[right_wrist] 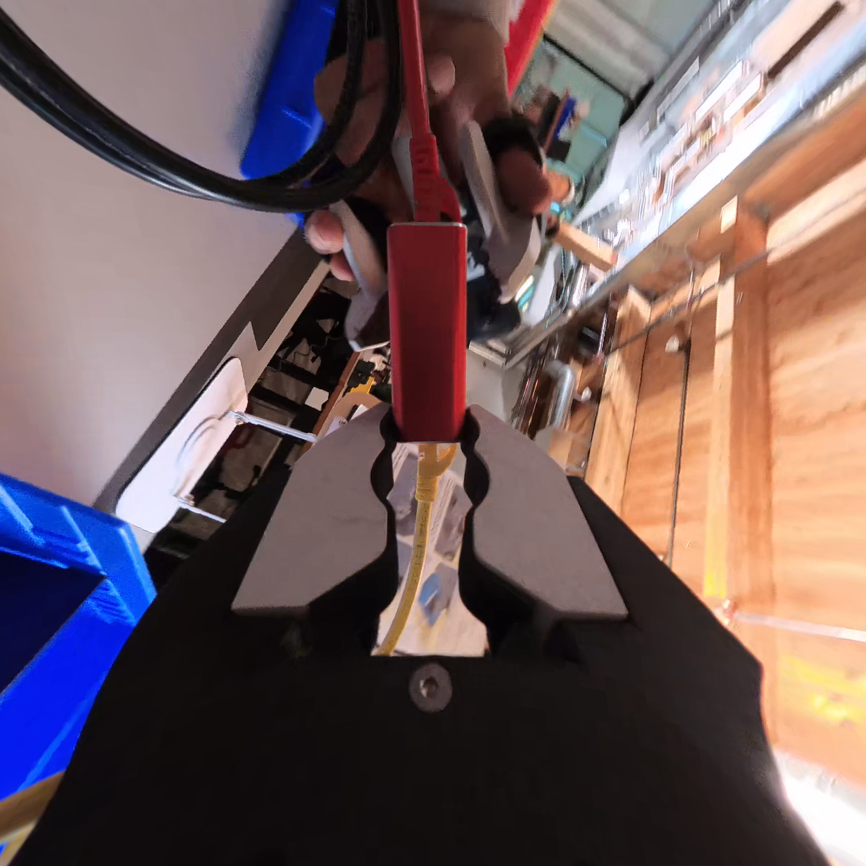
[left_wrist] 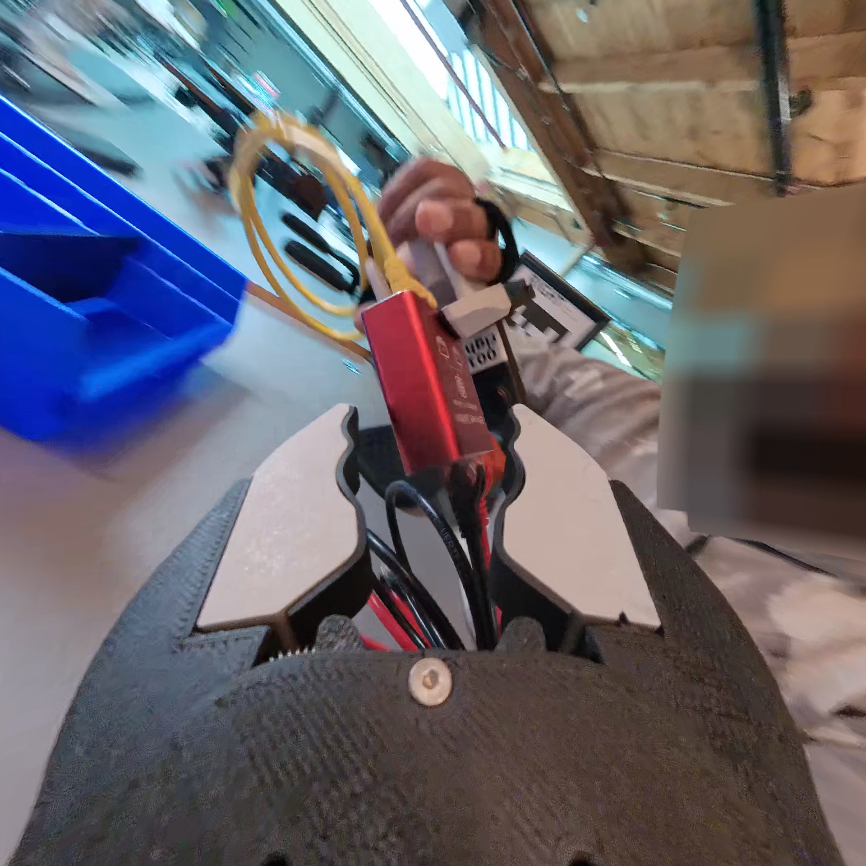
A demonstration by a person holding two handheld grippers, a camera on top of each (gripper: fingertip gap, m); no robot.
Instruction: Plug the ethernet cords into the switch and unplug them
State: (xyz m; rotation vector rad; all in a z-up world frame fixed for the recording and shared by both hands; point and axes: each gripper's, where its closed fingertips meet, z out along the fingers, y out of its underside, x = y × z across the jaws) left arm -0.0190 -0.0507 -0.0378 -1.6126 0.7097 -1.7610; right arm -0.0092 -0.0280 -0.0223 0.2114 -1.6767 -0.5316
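The red switch [right_wrist: 427,328] is held up off the worktop [left_wrist: 93,515] between the two tools; the right hand-held gripper [right_wrist: 427,429] is clamped on one narrow end of it, its grey fingers [right_wrist: 337,511] pressing the casing from both sides. A yellow ethernet cord [right_wrist: 419,529] is plugged into that clamped end and runs back between the fingers; in the left wrist view the same cord [left_wrist: 300,225] loops in a coil up and to the left of the switch [left_wrist: 421,379].

At the far end of the switch a red ethernet cord [right_wrist: 424,140] is plugged in, and black cables [right_wrist: 140,145] arc away to the left. In the left wrist view this end sits between the fingers of the left hand-held gripper [left_wrist: 431,450], with the red and black cables [left_wrist: 450,553] running down through the gap; the grey fingers [left_wrist: 290,515] stand apart, and whether they press the switch cannot be told.

A person's hand [left_wrist: 436,225] grips the right tool's handle; blue bins [left_wrist: 103,290] stand at the left on the worktop, and wooden crates [right_wrist: 750,375] fill the right.
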